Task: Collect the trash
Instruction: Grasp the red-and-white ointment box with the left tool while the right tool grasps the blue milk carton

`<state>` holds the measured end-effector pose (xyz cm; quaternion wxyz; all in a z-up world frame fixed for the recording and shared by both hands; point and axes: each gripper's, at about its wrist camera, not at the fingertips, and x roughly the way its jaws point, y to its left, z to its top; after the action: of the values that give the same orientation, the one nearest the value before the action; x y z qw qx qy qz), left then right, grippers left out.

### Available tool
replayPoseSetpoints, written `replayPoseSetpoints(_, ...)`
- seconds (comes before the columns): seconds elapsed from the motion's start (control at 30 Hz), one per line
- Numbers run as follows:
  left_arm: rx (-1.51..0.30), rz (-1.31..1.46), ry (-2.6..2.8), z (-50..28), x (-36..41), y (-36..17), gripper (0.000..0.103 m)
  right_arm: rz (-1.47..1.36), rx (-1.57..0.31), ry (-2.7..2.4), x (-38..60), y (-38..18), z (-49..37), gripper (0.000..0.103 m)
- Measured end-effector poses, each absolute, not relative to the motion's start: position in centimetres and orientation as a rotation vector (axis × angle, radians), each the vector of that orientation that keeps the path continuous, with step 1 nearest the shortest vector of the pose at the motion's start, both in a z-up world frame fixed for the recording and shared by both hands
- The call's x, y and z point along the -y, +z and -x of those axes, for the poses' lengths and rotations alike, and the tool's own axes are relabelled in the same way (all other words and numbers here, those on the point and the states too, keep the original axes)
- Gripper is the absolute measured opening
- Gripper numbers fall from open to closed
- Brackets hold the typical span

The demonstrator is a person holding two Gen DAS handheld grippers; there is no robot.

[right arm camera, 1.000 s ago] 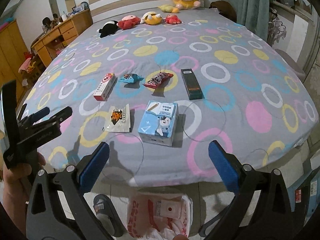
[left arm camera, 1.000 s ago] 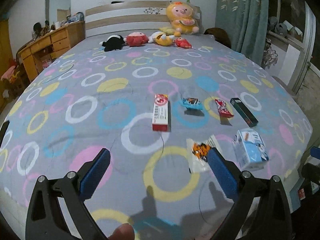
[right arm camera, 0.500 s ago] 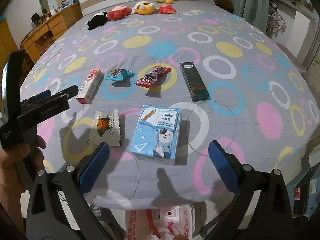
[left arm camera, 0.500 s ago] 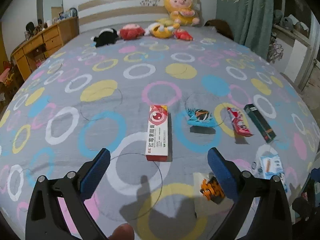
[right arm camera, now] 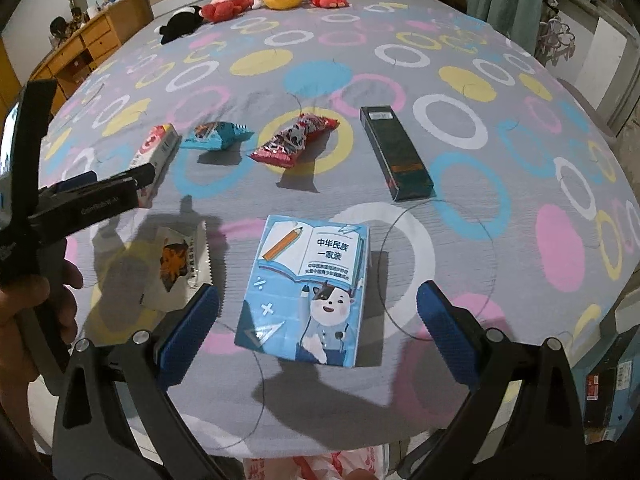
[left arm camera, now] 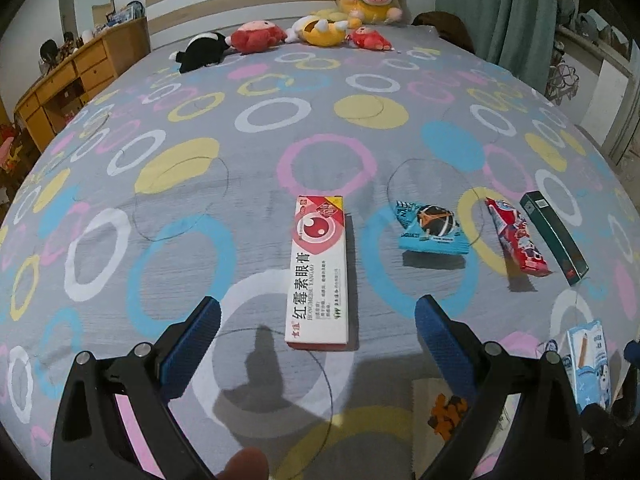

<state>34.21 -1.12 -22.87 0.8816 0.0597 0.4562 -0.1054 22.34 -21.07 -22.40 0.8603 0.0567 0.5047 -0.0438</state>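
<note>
Trash lies on the bed's patterned cover [left arm camera: 168, 208]. A white-and-red ointment box [left arm camera: 318, 268] lies lengthwise just ahead of my open, empty left gripper [left arm camera: 318, 322]. Right of it lie a blue snack bag [left arm camera: 432, 228], a red wrapper [left arm camera: 516, 236] and a dark green box [left arm camera: 554, 238]. In the right wrist view, a blue milk carton [right arm camera: 308, 288] lies flat between the fingers of my open, empty right gripper [right arm camera: 318, 318]. A white wrapper with orange print [right arm camera: 180, 264] lies left of it. The left gripper's body [right arm camera: 92, 200] shows at the left edge.
Several plush toys [left arm camera: 256, 36] lie by the headboard. A wooden dresser [left arm camera: 76, 76] stands at far left and green curtains [left arm camera: 500, 8] at far right. A red-and-white plastic bag [right arm camera: 316, 464] sits on the floor under the bed's near edge.
My left gripper has moved forward over the bed to the ointment box. My right gripper has moved forward to the blue milk carton. Both stay open.
</note>
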Motion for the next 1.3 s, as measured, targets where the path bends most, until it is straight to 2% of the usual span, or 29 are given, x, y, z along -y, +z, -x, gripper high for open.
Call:
replayPoseSetpoints(0.63,-1.076,-0.099,-0.194,-38.3,1.0,-26.2,0.095,-0.137,-1.177,-0.142,20.8,-26.8,-25.3,0.097)
replayPoseSetpoints(1.03,-1.067,-0.124,-0.197,-38.4,1.0,-26.3,0.094,-0.118,-1.187,-0.156,20.7,-27.4,-25.6,0.097)
replayPoseSetpoints(1.07,-1.064,-0.127,-0.198,-38.3,1.1,-26.3,0.092,-0.113,-1.187,-0.156,20.6,-27.4,-25.7,0.096)
replayPoseSetpoints(1.1,-1.055,-0.129,-0.201,-38.1,1.2,-26.2,0.083,-0.112,-1.181,-0.157,20.7,-27.4,-25.7,0.091)
replayPoseSetpoints(1.13,-1.044,-0.130,-0.203,-38.0,1.3,-26.0,0.069,-0.117,-1.173,-0.156,20.7,-27.4,-25.6,0.070)
replayPoseSetpoints(1.17,-1.033,-0.133,-0.201,-37.9,1.3,-25.8,0.059,-0.108,-1.155,-0.159,20.6,-27.1,-25.5,0.066)
replayPoseSetpoints(1.2,-1.035,-0.127,-0.205,-37.8,1.3,-25.5,0.043,-0.106,-1.158,-0.161,20.5,-27.1,-25.5,0.065)
replayPoseSetpoints(1.23,-1.035,-0.117,-0.213,-37.8,1.3,-25.4,0.033,-0.108,-1.164,-0.162,20.4,-27.1,-25.6,0.064)
replayPoseSetpoints(1.3,-1.036,-0.114,-0.215,-37.8,1.3,-25.2,0.033,-0.117,-1.163,-0.158,20.5,-27.1,-25.6,0.063)
